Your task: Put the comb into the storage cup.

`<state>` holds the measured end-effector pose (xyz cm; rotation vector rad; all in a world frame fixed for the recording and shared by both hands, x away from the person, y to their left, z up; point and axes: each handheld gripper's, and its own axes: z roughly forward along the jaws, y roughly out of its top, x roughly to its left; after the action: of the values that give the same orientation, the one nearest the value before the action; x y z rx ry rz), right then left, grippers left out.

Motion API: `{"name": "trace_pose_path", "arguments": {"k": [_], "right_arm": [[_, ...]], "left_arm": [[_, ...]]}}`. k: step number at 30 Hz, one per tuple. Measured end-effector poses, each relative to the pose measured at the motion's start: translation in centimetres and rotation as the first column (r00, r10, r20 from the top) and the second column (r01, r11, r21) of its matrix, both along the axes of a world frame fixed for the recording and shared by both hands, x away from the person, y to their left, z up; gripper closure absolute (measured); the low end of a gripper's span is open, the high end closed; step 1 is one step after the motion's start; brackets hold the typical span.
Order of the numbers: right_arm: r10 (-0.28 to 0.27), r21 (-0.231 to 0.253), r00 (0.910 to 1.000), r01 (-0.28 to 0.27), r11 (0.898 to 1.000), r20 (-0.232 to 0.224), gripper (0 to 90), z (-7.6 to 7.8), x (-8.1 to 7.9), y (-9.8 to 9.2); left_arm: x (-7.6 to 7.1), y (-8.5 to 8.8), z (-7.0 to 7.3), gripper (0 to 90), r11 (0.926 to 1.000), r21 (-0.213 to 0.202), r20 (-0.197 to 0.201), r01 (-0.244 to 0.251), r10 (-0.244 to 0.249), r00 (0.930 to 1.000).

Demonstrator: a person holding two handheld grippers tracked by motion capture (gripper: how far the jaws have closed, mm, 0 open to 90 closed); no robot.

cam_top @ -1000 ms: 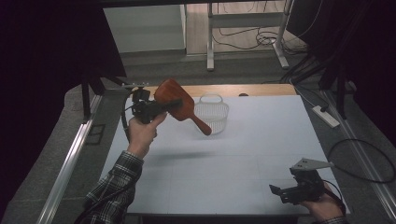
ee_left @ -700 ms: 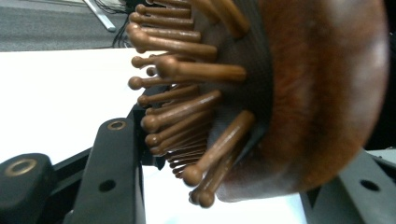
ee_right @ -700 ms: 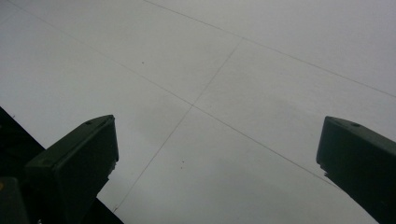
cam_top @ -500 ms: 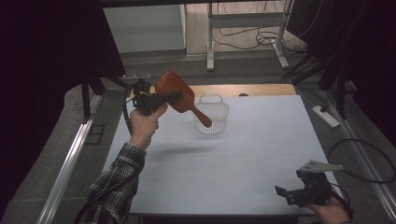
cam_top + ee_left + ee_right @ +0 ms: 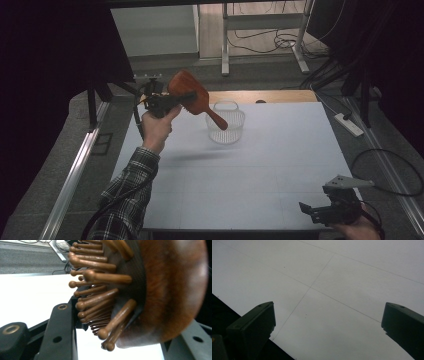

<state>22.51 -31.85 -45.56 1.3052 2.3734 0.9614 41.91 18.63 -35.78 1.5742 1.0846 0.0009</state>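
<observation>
A brown wooden hairbrush (image 5: 192, 96) hangs in the air above the table's far left, its handle pointing down to the right toward a clear plastic basket (image 5: 226, 123). My left gripper (image 5: 187, 96) is shut on the brush's head. In the left gripper view the brush's wooden pins and rounded back (image 5: 160, 290) sit between the black jaws, with my left gripper (image 5: 117, 325) closed on it. My right gripper (image 5: 306, 208) rests low at the table's near right corner, and in the right gripper view it (image 5: 328, 326) stands open over bare white tabletop.
The white table (image 5: 280, 165) has a wooden strip (image 5: 260, 96) along its far edge. A power strip (image 5: 350, 125) and cables lie on the floor to the right. Metal rails (image 5: 75, 175) run along the left side. Dark curtains stand at the back.
My left hand has carried the brush slightly toward the far side and turned it a little. The right gripper has slid toward the near right corner.
</observation>
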Motion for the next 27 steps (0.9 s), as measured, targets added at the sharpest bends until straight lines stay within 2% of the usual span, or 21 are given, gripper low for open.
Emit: {"name": "trace_pose_path", "arguments": {"k": [5,15,27], "right_arm": [[-0.003,0.017,1.0000,0.003,1.000,0.000,0.0,0.0,0.0,-0.2],[0.004,0.020,1.0000,-0.004,1.000,-0.001,0.0,0.0,0.0,-0.2],[0.003,0.032,1.0000,-0.003,0.999,0.008,0.0,0.1,-0.1,-0.3]], "left_arm": [[0.6,-0.4,-0.1,50.5,0.9997,0.009,-0.002,-0.022,0.022,0.9998],[1.9,-1.2,-0.6,50.5,0.9980,0.023,-0.009,-0.058,0.058,0.9983],[2.7,-2.5,-1.5,50.5,0.9959,0.040,-0.011,-0.081,0.082,0.9966]]}}
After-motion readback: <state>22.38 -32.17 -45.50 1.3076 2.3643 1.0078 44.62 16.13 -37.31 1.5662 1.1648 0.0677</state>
